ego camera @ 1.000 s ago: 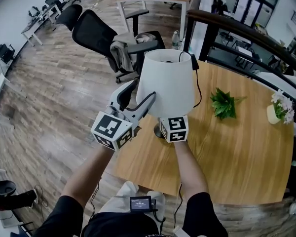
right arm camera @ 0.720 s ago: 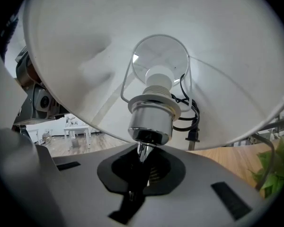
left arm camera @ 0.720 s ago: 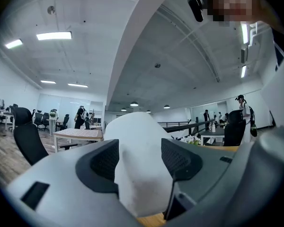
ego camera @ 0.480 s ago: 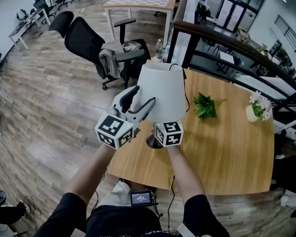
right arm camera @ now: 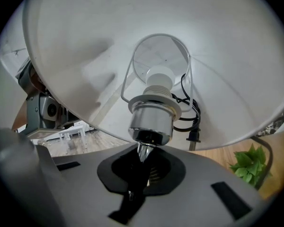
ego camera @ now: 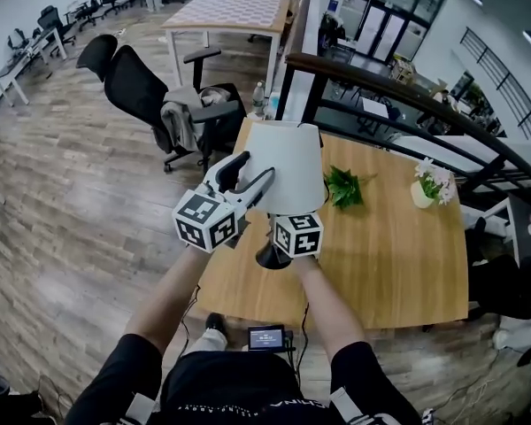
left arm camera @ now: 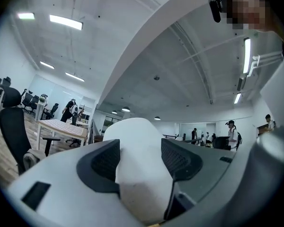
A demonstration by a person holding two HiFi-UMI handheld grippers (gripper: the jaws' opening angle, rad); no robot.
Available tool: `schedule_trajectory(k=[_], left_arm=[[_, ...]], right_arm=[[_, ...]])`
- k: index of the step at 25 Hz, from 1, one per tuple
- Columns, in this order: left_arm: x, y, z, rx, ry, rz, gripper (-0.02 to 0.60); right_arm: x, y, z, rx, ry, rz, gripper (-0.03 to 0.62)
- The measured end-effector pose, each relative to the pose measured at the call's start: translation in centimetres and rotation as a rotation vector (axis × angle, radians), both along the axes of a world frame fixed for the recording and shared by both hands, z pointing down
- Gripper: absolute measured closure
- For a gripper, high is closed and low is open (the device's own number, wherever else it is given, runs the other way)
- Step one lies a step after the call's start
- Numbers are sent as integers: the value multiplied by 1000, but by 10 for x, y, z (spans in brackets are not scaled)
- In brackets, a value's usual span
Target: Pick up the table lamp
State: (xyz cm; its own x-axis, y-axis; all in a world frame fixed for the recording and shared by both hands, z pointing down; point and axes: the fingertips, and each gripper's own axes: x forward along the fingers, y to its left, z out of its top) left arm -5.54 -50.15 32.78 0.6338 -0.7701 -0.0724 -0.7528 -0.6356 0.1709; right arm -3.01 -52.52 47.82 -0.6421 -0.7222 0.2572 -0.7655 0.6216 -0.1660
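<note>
Table (ego camera: 398, 264): lamp (ego camera: 288, 166) upright over its near left corner. Both forearms (ego camera: 173, 295) extend forward. Left gripper (left arm camera: 142, 167), held level, pinches the shade (left arm camera: 132, 136) wall. Right gripper (right arm camera: 141, 169), tilted slightly down, is clamped on the stem (right arm camera: 142, 152).

- Plain white: lamp shade (ego camera: 286, 165).
- Shiny chrome: lamp stem (right arm camera: 143, 151) and its socket.
- Black: lamp base (ego camera: 271, 257); office chair (ego camera: 137, 91), far left.
- Black squares on white: marker cubes (ego camera: 209, 220).
- Light wood grain: table (ego camera: 398, 255).
- Green: plant (ego camera: 342, 187).
- Grey-brown planks: floor (ego camera: 62, 193).
</note>
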Motion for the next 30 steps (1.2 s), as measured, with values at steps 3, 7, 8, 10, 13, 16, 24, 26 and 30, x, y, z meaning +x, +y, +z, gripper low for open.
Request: schedule_trajectory(k=[3,7,8,10,13,16,24,26,30], left_arm=[[3,4,-10,13,-2,16,313],[14,7,-15,21,-7,36,313],[17,8,-15,22,-8,39,313],[24,10,-16,22,-7,43,313],[34,17,-17,22,-8,43,313],[47,27,-16,23,-12,34,313],[85,64,-13,24,-11,-7,313],[91,75,-13,26,-14,-1,313],[99,101,-15,34,-16,15,313]], right_arm=[[3,5,-9,1,-4,21,557],[12,8,-15,6,-12,39,557],[16,8,-15,8,-11,42,559],[23,10,-15,11,-8,44,557],[33,18,-17,11,-8,43,557],[45,28,-16,6,-16,36,557],[82,65,-13,-1,-26,-1,557],[88,77,-14,0,-33,3,557],[96,104,-15,-2,-42,18,557]])
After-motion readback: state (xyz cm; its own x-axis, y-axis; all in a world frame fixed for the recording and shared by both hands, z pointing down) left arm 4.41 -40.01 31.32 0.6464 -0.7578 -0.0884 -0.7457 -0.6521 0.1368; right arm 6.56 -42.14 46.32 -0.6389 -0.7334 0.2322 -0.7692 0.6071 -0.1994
